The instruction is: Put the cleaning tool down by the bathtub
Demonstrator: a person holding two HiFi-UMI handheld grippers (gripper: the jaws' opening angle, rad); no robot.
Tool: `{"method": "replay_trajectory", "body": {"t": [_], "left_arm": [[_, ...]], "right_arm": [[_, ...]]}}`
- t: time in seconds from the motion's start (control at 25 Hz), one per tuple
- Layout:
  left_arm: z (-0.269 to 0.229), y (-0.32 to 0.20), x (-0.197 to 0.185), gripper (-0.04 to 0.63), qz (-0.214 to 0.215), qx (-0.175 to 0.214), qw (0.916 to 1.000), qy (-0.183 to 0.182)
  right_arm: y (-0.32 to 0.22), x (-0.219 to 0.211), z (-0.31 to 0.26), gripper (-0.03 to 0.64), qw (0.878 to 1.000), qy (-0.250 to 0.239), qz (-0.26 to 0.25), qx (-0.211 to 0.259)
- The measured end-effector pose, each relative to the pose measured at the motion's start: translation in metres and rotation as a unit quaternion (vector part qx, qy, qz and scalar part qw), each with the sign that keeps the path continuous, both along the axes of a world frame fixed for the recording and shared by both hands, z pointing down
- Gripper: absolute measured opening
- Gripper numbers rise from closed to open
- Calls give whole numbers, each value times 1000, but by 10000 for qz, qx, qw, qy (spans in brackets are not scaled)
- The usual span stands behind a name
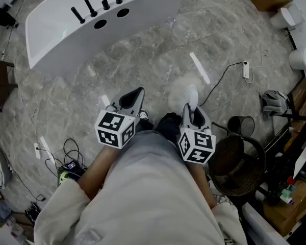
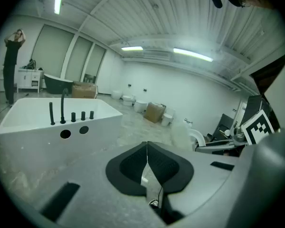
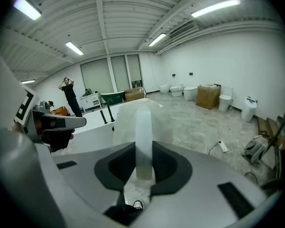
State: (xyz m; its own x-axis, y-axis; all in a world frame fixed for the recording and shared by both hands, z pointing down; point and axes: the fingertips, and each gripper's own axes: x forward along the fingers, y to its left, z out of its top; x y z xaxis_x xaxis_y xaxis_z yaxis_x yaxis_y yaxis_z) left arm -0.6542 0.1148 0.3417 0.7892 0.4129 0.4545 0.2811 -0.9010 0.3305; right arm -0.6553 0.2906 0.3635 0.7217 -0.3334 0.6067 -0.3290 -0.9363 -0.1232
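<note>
The white bathtub (image 1: 66, 19) with black tap fittings lies at the top left of the head view, and ahead of the left gripper (image 2: 38, 122). My right gripper (image 1: 193, 105) is shut on the white handle of the cleaning tool (image 1: 192, 95), whose pale fluffy head reaches forward over the floor. In the right gripper view the cleaning tool's handle (image 3: 143, 137) stands upright between the jaws of the right gripper (image 3: 143, 151), with the bathtub (image 3: 88, 129) behind it. My left gripper (image 1: 136, 93) is held beside it, jaws pressed together on nothing (image 2: 147, 153). Both are held low, in front of the person's body.
A white strip (image 1: 199, 68) and a power strip (image 1: 246, 70) with its cable lie on the marble floor. A black bin (image 1: 241, 125) and a wicker basket (image 1: 239, 165) stand at the right, cables (image 1: 66, 157) at the left. A person (image 3: 69, 96) stands far off.
</note>
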Motion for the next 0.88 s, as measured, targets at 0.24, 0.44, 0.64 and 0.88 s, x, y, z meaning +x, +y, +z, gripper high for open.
{"method": "replay_trajectory", "body": {"t": [0.24,0.44,0.64,0.88], "left_arm": [[-4,2,-2,5,259,27,9996,62],[-5,2,-4,5,510,-19,9987,73],[-5,3,-5,5,614,-62,9980,127],[1,11,6,5,630,-110,9980,-14]], "right_arm": [[-6,-5,-1,75,10000,50,39,-27],[-15,-6,-1,75,9998,8,115,162],[-19,-10,2,75,9996,-81,159,231],[-16,6,8,75,9993,-183,117,292]]}}
